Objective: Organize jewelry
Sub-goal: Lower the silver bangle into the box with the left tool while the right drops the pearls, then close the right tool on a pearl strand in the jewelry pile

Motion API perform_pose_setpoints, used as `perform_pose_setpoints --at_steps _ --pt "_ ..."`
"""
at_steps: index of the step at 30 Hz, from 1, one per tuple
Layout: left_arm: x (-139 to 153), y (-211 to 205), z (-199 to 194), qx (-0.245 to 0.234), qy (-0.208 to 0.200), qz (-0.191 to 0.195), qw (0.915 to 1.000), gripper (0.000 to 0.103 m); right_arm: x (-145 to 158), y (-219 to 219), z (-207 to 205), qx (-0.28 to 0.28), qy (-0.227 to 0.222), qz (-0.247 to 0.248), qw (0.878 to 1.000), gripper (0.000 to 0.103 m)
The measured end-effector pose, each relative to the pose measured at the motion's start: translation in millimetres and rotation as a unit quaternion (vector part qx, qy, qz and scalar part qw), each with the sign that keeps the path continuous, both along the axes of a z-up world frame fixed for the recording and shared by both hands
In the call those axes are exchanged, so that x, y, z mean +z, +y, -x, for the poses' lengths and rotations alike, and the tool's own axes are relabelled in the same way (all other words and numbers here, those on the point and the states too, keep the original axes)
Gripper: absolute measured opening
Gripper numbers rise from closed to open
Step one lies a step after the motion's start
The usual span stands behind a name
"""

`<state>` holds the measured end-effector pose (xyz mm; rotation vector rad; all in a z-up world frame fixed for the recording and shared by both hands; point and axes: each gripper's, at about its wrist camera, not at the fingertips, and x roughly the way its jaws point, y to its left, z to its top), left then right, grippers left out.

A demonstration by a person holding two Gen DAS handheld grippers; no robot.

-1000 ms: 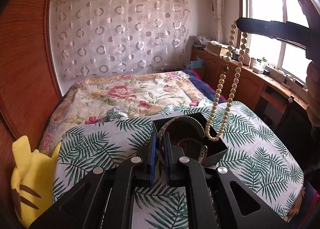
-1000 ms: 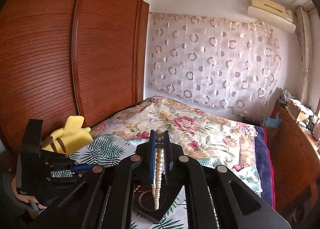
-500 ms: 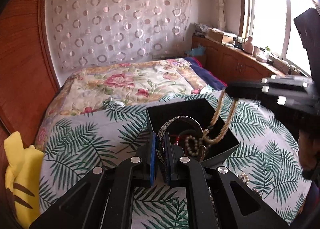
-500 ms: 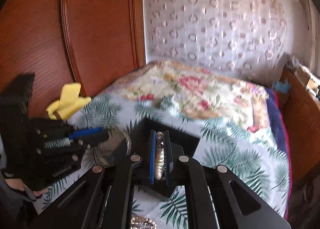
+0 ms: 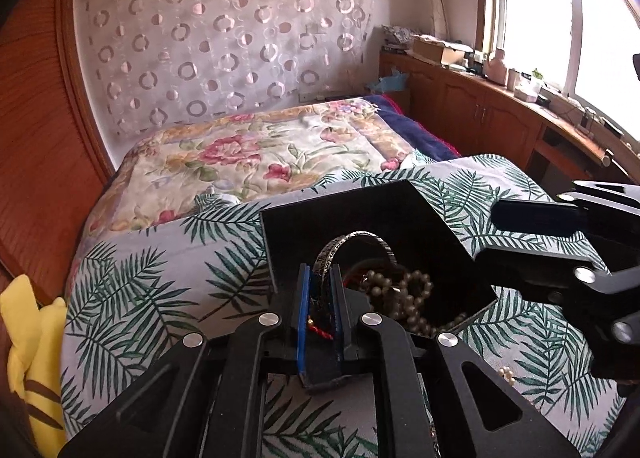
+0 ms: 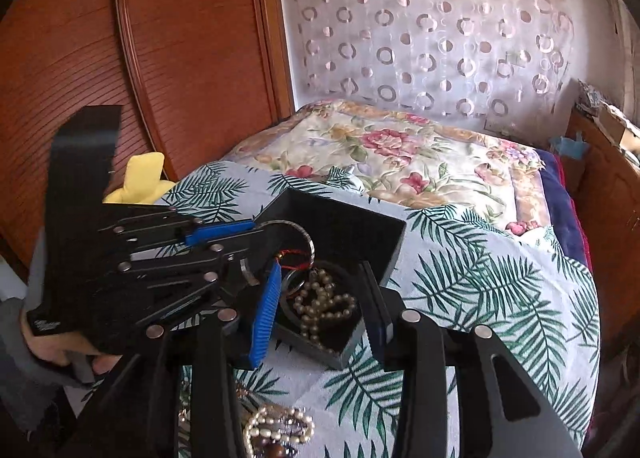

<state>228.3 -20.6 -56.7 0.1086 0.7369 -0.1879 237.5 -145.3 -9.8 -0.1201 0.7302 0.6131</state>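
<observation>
Beads [image 6: 324, 308] lie in black box [image 6: 384, 244] beside clamped bangle [image 5: 352, 248]

I see the box [image 6: 340, 234] on the leaf cloth [image 6: 480, 290], with the quilt [image 6: 400, 153] behind it. Beads [image 6: 324, 306] lie in the box. A toy [image 6: 140, 177] sits left of it. More jewelry [image 6: 276, 434] lies on the cloth before it.
</observation>
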Motion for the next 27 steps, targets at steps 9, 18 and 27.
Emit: perform_pose_setpoints --at_steps 9,18,27 --pt "8.9 7.9 17.8 0.000 -0.017 0.016 0.9997 0.035 -20.8 -18.9 41.6 0.006 -0.002 0.008 1.000 0.042" --pt "7.8 22.5 66.8 -0.012 -0.034 0.036 0.9987 0.077 -49.9 -30.9 59.6 0.014 0.029 0.003 0.999 0.040" --pt "-4.9 36.6 103.7 -0.007 -0.035 0.060 0.9976 0.091 -68.6 -31.0 43.6 0.010 0.076 -0.018 0.997 0.037"
